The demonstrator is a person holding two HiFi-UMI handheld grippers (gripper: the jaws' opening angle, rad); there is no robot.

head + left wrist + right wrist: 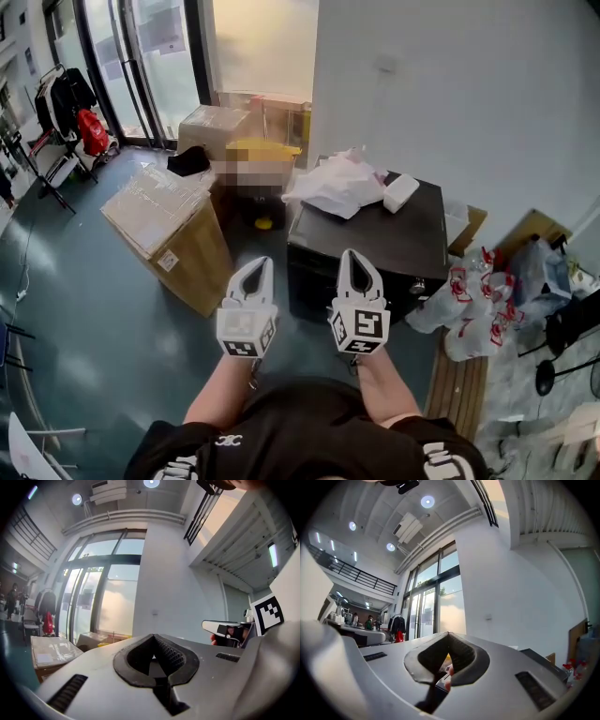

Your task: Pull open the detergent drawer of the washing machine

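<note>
No washing machine or detergent drawer shows in any view. In the head view my left gripper (255, 263) and right gripper (352, 255) are held side by side in front of my body, pointing level toward a black cabinet (394, 246). Both are shut, tips meeting, with nothing held. The left gripper view looks past the closed left gripper (153, 637) at a white wall and glass doors, with the right gripper (229, 629) at its right edge. In the right gripper view, the closed right gripper (447, 633) faces the same wall.
White plastic bags (337, 183) lie on the black cabinet. Cardboard boxes (169, 225) stand to its left, a yellow bin (262, 150) behind. Bags with red print (478, 300) pile up at the right. A clothes rack (66, 103) stands by the glass doors.
</note>
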